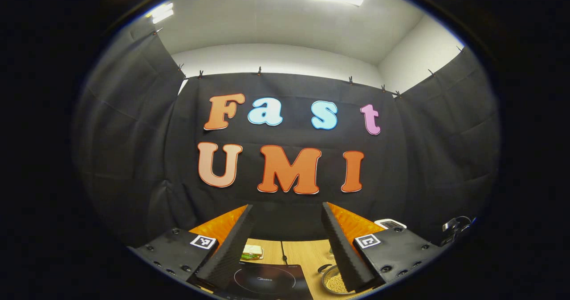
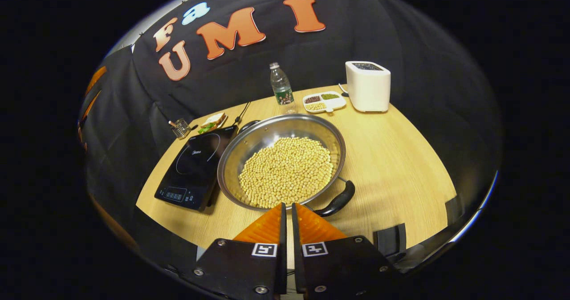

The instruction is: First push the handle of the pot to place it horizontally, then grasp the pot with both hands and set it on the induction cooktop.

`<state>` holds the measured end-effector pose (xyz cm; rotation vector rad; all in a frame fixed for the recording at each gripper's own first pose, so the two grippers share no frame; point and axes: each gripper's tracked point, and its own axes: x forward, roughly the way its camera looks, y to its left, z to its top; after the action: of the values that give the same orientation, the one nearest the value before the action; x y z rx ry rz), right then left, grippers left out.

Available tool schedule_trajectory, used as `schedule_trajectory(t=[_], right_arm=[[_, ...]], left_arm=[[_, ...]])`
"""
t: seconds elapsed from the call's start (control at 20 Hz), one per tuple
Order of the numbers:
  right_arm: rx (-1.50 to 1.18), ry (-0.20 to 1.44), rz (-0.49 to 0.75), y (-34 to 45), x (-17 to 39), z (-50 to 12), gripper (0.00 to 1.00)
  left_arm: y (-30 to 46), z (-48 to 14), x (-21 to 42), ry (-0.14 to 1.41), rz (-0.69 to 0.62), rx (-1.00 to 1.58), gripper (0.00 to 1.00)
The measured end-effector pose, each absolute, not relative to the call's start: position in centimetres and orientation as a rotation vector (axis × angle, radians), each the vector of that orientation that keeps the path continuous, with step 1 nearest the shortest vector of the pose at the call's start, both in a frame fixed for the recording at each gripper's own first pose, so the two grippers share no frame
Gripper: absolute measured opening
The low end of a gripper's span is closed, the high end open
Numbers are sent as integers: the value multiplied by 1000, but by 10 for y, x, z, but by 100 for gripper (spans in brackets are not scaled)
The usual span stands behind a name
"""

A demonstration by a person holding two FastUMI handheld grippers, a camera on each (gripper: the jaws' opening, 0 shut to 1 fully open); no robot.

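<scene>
Nearest, the right gripper (image 2: 287, 207) is closed on nothing just short of the pot (image 2: 285, 160), whose near handle (image 2: 337, 200) angles right; its far handle is barely visible. Beside it on the wooden table (image 2: 392, 157) lies the cooktop (image 2: 193, 166). Aimed at the black wall, the left gripper (image 1: 287, 246) gapes empty, a finger (image 1: 345, 255) hiding part of the pot.

shiny metal pot (image 2: 249, 146); matt wooden table (image 2: 392, 157)
</scene>
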<state>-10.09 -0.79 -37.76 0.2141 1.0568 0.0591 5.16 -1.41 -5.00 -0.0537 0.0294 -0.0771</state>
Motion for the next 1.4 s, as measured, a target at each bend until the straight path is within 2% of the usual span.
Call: schedule_trajectory(t=[0.25,0.65,0.8,1.4], right_arm=[[323,1176,42,1,-115,-402,3],[463,1337,-89,-12,-114,-435,3],[505,1376,-101,-12,-112,-441,3],[435,1381,-201,-48,-87,-450,3]], left_arm=[[-8,-57,57,45,-63,-57,98],[5,-65,65,73,-31,-48,98],[5,-72,69,95,-28,-45,98],[1,-84,81,133,-34,-34,97]])
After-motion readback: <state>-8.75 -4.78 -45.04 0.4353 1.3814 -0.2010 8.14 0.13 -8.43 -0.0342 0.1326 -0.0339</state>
